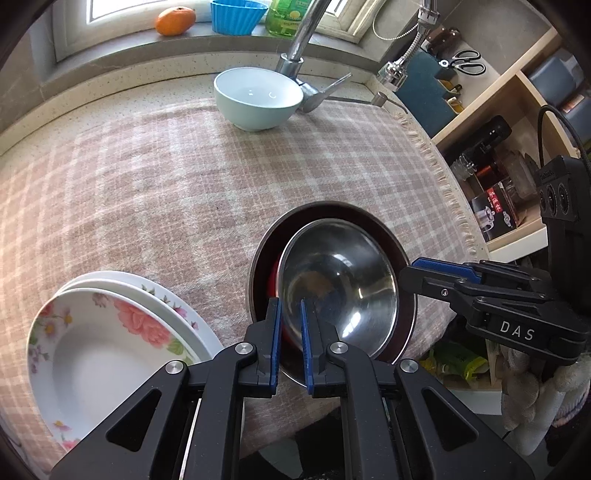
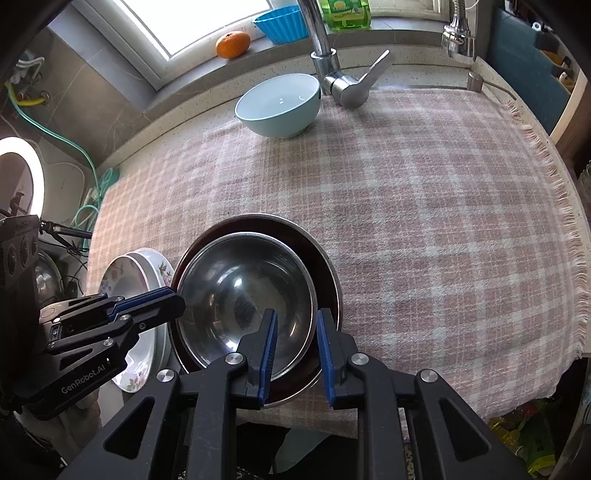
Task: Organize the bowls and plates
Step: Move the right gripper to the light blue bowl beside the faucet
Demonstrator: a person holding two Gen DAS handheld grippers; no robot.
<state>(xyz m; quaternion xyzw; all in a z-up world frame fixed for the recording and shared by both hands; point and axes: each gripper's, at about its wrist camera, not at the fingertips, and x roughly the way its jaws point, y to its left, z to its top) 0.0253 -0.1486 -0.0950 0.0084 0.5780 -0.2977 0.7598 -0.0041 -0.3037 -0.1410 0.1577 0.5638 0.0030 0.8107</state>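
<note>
A steel bowl (image 1: 338,284) sits tilted inside a dark red bowl (image 1: 369,221) near the front edge of the plaid cloth. My left gripper (image 1: 290,308) is shut on the steel bowl's near left rim. My right gripper (image 2: 295,321) straddles the right rims of the steel bowl (image 2: 243,291) and the dark bowl (image 2: 325,266), jaws a little apart; it shows in the left wrist view (image 1: 424,269). Two stacked floral plates (image 1: 110,332) lie to the left, also in the right wrist view (image 2: 125,273). A pale blue bowl (image 1: 258,98) stands at the back by the tap.
A plaid cloth (image 1: 166,184) covers the counter. The tap (image 1: 303,44) and its lever (image 2: 354,85) stand at the back. An orange (image 1: 174,20), a blue cup (image 1: 238,16) and a green bottle (image 1: 286,16) sit on the sill. Shelves (image 1: 509,155) stand to the right.
</note>
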